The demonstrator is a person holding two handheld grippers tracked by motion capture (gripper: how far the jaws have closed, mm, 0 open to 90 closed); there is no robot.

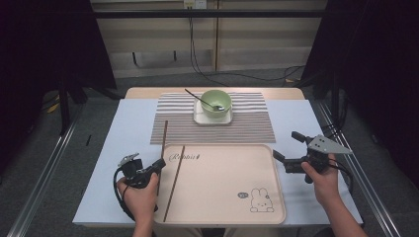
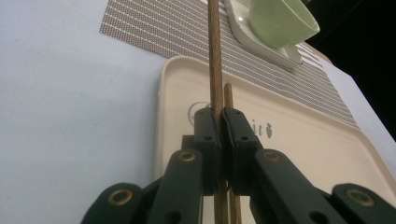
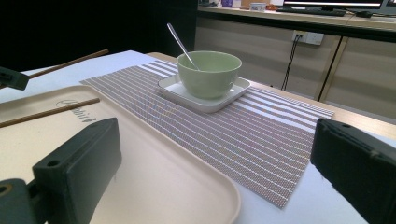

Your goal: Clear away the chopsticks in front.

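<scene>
Chopstick (image 2: pixel 215 56) sits clamped between your left gripper (image 2: pixel 221 122) pads, jaws nearly closed, running forward over the tray's (image 1: pixel 225 217) left rim toward the placemat (image 1: pixel 247 126); its mate (image 1: pixel 174 183) lies on the tray. Your right gripper (image 1: pixel 288 149) stands wide, holding nothing.

"Rabbit" — on the tray (image 1: pixel 276 163)

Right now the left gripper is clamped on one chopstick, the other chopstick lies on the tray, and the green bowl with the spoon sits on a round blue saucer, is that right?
Not quite. The saucer under the green bowl is square and white, as the right gripper view shows. The rest holds: the left gripper is clamped on one chopstick, the other chopstick lies on the tray, and the spoon is in the bowl.
</scene>
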